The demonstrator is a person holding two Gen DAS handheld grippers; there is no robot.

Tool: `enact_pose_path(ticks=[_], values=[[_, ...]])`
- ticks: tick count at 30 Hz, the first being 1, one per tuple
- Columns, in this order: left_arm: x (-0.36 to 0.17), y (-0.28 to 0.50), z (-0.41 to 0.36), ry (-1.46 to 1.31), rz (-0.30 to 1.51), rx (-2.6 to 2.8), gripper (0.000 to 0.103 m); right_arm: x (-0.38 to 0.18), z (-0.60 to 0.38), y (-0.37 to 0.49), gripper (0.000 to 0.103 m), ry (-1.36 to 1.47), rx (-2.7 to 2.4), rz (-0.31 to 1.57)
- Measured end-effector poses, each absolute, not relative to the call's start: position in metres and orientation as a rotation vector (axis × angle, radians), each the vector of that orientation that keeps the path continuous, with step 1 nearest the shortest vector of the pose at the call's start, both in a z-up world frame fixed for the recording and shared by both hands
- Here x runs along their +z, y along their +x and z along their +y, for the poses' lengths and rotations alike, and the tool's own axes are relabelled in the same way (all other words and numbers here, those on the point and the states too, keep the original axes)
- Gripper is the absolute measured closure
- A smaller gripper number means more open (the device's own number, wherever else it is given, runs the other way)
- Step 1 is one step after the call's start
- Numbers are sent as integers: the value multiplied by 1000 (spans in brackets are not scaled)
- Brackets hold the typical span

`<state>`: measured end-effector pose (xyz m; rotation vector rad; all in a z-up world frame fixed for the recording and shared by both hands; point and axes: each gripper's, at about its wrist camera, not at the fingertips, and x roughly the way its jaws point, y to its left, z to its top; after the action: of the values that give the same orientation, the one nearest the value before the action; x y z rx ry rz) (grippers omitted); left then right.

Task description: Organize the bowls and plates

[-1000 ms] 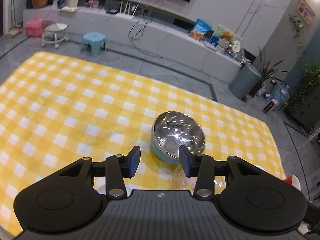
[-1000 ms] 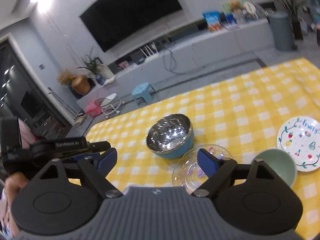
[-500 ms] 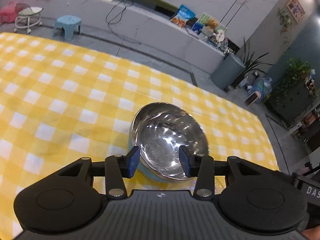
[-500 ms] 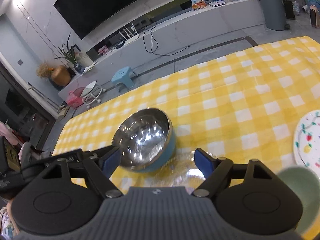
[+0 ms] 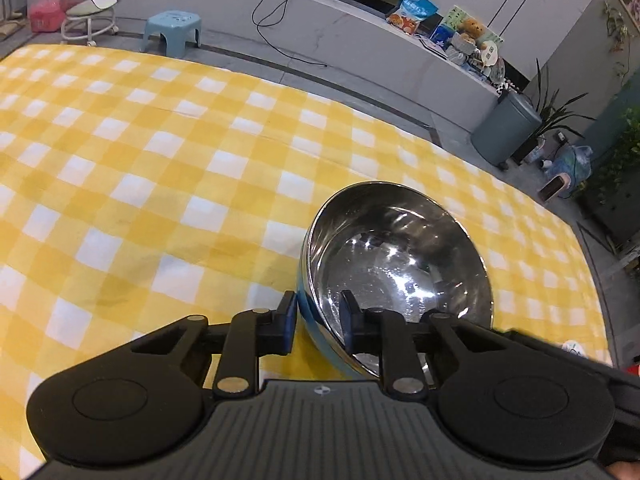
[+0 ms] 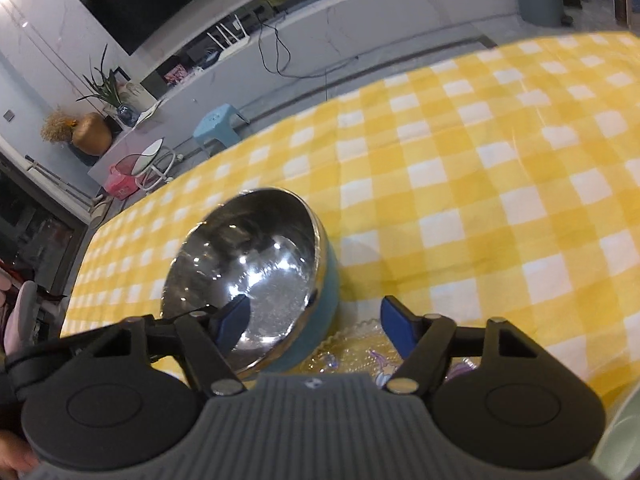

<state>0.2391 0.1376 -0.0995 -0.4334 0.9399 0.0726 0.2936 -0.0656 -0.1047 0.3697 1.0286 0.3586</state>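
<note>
The left claw (image 5: 318, 322) straddles the near rim of the steel bowl (image 5: 396, 264), one pad outside the blue wall and one inside; its jaws have just been closing and now clamp the rim. The right claw (image 6: 316, 326) has also been closing but stays released, its jaws above a clear glass plate (image 6: 352, 354) just beside the bowl on the yellow-checked surface (image 6: 500, 184).

No wording can be read in either wrist view. The blue snack bag (image 5: 413, 11) on the long white ledge (image 5: 360, 40) carries printing, as do the packages beside it, but all of it is too small and blurred to make out.
</note>
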Motion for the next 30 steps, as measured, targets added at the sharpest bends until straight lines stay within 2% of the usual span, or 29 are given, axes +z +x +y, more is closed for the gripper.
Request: enact_pose_path(ticks=[5,11,30], values=[[-100,239,137,-414,936,96,88,-106,-59,295,71,342,382,1022],[-92,237,134,-382,916,95,93,-106,-54,293,84,306,340,1011],[-35,211,123,-367,865,26,96,-45,-81,254,89,372,337,887]])
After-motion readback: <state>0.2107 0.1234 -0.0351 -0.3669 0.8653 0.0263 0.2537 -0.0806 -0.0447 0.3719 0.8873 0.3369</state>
